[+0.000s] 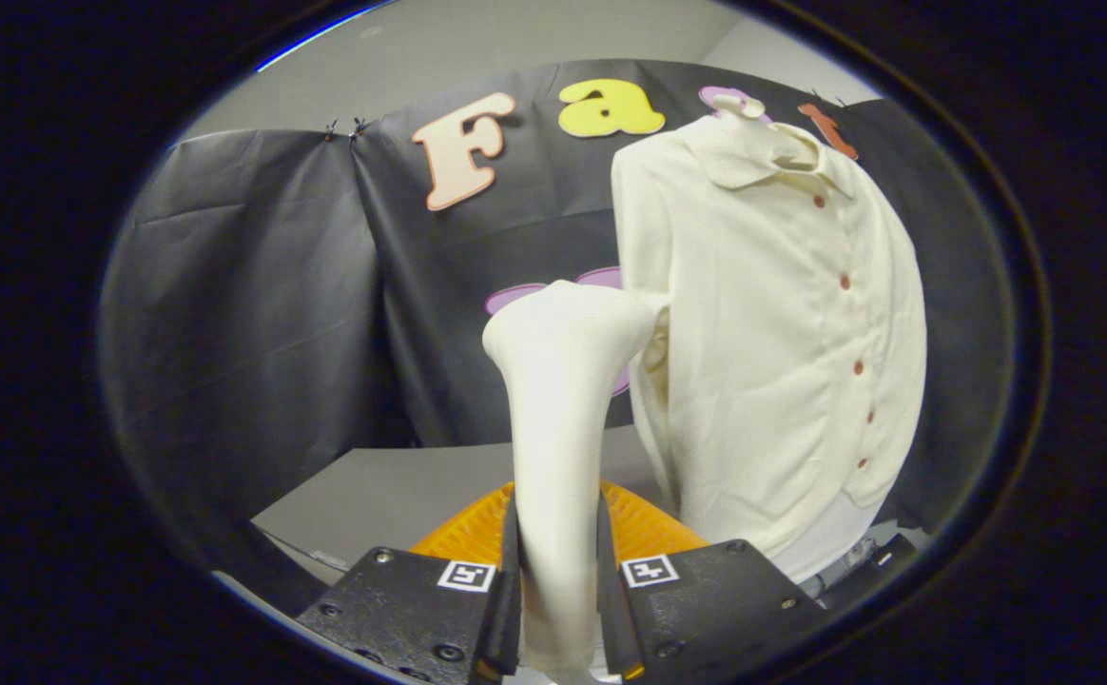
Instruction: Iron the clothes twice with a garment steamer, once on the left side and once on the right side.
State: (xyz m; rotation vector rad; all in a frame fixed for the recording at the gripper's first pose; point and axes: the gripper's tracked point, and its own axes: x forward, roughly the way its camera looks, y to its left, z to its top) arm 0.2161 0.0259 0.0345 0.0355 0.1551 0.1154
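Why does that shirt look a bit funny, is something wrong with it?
Nothing is torn or spilled. The cream shirt hangs buttoned on its hanger, a bit rumpled low down near the buttons. The claw is shut on the white garment steamer, whose head sits beside the shirt's edge; touching or not, I cannot tell.

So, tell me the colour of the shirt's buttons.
Reddish-brown buttons on the cream shirt, clearest in the gripper view.

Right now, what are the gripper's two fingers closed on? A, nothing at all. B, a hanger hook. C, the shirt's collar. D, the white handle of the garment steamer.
D: both fingers of the gripper press on the steamer's white handle, which rises between them, its head reaching the edge of the cream buttoned shirt hanging just beyond.
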